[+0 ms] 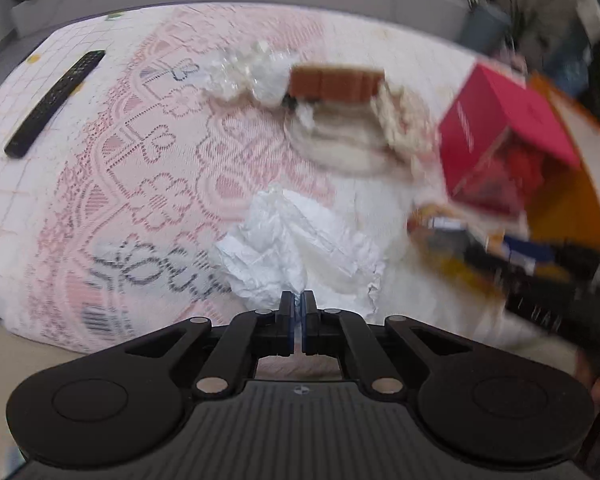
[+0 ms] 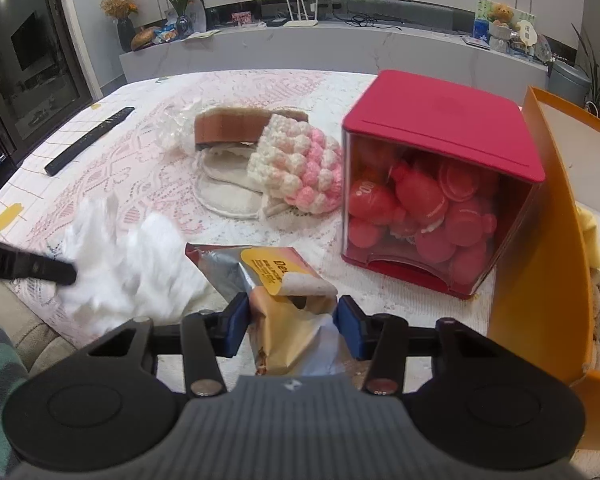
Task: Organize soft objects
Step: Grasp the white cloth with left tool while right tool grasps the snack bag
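While the left hand-held gripper [image 1: 297, 300] pinches the white tissue [image 1: 296, 248] near the tabletop's [image 2: 140, 92] front edge, the right hand-held gripper [image 2: 292, 320], spread, straddles a snack wrapper [image 2: 284, 300]; slipper [image 2: 228, 160] and knitted hat [image 2: 300, 164] lie unsorted mid-tabletop, so sorting appears early.

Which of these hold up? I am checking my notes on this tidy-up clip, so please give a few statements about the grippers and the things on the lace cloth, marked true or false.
1. The left gripper is shut on the crumpled white tissue paper. True.
2. The right gripper is shut with nothing between its pads. False: it stands open, with the torn foil snack wrapper lying between the pads.
3. The red plastic box with a clear front holds round red items. True.
4. The long black remote control lies on top of the red box. False: it lies on the pink and white lace tablecloth, far left.
5. The pink and white crocheted piece lies beside the red box. True.
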A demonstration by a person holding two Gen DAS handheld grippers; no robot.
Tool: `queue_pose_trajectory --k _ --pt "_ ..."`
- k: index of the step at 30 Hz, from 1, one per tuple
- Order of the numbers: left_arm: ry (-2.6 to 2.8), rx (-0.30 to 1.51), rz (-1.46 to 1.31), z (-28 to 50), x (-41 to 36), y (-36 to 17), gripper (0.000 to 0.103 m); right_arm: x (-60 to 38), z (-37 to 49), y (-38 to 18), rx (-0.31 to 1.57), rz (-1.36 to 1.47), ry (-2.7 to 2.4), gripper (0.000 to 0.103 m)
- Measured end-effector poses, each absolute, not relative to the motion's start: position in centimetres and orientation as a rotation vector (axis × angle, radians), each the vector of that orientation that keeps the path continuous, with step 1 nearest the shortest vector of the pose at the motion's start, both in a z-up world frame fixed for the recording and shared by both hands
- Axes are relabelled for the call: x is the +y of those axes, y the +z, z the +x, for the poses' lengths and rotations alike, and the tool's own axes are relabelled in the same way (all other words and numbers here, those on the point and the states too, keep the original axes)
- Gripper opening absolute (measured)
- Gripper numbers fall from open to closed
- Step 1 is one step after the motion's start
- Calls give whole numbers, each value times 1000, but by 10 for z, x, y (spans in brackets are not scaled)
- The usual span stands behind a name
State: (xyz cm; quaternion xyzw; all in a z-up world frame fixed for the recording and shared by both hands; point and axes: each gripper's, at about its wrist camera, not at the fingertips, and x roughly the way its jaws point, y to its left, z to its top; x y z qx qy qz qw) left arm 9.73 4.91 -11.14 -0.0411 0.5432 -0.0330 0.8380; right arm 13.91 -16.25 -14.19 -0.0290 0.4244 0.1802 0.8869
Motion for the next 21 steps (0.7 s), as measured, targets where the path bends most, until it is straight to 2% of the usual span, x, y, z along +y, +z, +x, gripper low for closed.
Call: queue_pose_trajectory --k 4,11,21 --pt "-47 1163 61 105 37 -114 3 -159 134 -138 863 -38 429 47" --pt "-175 1055 0 121 8 -110 3 -140 133 -139 833 -63 478 44" --pt "-162 1122 -152 143 19 -155 7 -136 131 -152 858 -143 420 41"
